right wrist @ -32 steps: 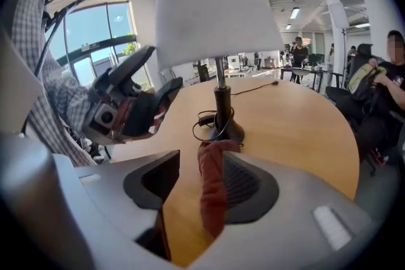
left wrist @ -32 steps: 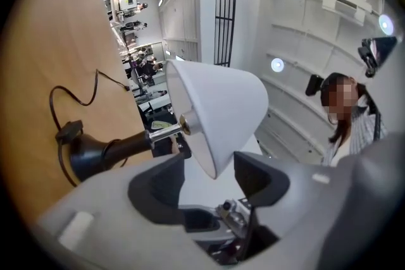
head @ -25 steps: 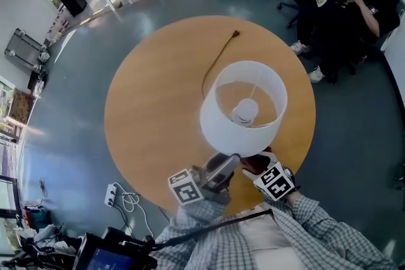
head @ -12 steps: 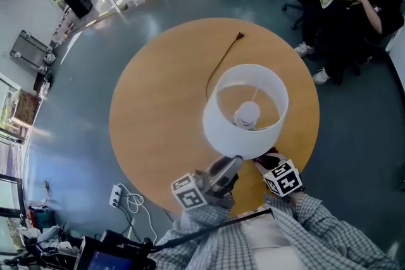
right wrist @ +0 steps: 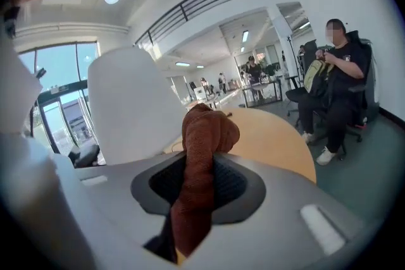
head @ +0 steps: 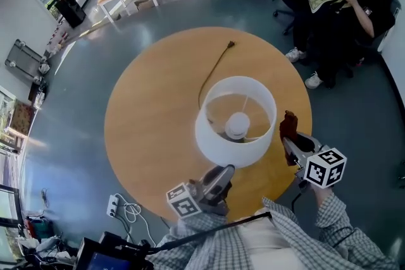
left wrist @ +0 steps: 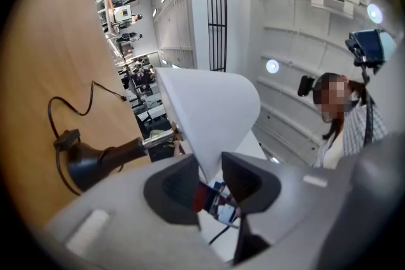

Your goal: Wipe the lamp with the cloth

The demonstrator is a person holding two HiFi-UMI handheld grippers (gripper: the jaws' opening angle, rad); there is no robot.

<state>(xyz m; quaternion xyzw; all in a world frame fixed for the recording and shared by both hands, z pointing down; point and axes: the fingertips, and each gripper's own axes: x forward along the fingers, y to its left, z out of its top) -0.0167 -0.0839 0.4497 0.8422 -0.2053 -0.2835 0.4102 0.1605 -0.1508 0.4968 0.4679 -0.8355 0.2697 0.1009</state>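
Lamp (head: 218, 145) upright, cloth (head: 290, 125) just beside

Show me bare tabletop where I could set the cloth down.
The widest bare patch is the table's left half, between its left rim and the lamp shade. A smaller one lies at the far right, between the cord and the right rim. The near edge is crowded, close under the shade.

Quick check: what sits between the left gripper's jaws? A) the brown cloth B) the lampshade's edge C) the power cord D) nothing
B: the left gripper, jaws just closed in, pinches the white lampshade by its edge; the right gripper, also just closing, grips the brown cloth.
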